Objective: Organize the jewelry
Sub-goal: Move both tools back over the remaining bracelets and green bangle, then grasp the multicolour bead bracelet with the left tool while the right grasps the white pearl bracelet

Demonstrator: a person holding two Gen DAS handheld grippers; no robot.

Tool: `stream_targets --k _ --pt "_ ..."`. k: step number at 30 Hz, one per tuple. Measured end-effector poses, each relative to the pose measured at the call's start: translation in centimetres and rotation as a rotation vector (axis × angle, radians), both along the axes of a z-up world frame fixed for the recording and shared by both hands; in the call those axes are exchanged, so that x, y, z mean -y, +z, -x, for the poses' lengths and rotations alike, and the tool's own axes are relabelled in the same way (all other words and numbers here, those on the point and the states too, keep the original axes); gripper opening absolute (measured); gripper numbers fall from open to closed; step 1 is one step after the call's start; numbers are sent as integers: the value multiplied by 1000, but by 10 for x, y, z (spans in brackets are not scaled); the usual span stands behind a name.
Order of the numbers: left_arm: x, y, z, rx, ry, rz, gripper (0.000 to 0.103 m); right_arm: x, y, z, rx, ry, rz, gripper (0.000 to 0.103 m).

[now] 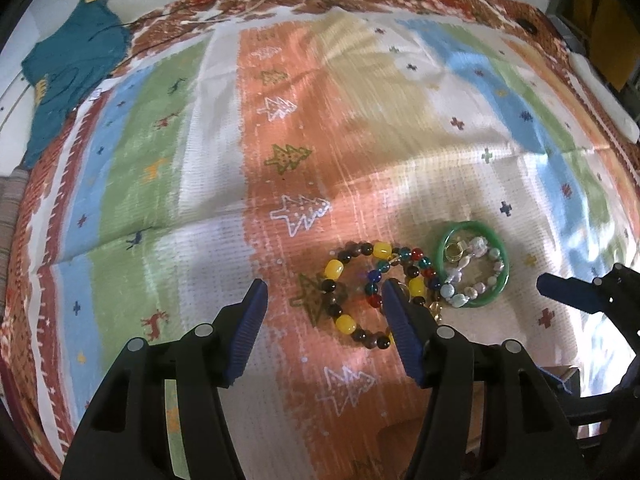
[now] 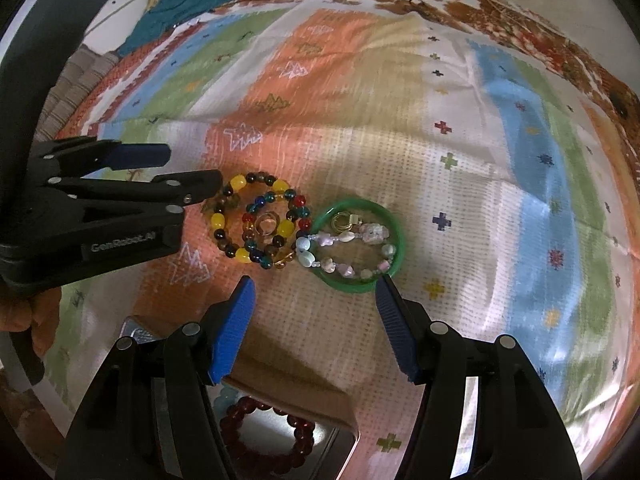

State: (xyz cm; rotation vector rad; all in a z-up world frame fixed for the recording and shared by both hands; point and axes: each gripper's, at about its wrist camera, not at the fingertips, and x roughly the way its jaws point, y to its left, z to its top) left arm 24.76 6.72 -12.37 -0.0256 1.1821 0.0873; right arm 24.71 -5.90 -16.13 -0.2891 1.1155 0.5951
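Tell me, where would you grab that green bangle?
Probably on the near arc of the green bangle, from above, one finger inside the ring and one outside. It lies flat on the cloth, and the pale bead bracelet crowds its far side. The right gripper is open, closest.

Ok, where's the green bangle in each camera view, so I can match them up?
Left wrist view: the green bangle lies right of centre, low in the picture, just beyond the left gripper's right finger.
Right wrist view: the green bangle lies at the centre, just beyond the right gripper's right finger tip.
Shared landmark: the yellow-and-brown bead bracelet lies directly left of the bangle in both views.
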Motion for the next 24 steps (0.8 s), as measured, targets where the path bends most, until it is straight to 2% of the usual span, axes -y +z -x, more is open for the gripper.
stream_targets --k 7,17,21,24 --pt "5 -17 -12 -52 -32 -9 60 -7 -8 -11 -24 28 11 62" --pt "5 -33 -29 -82 -58 5 59 -12 -25 -23 -49 53 33 62" --pt "6 -33 -34 -81 -64 23 54 -14 -28 -26 -53 68 37 62" --pt "9 -33 -37 -82 -80 31 49 -17 -29 -27 -54 80 40 56"
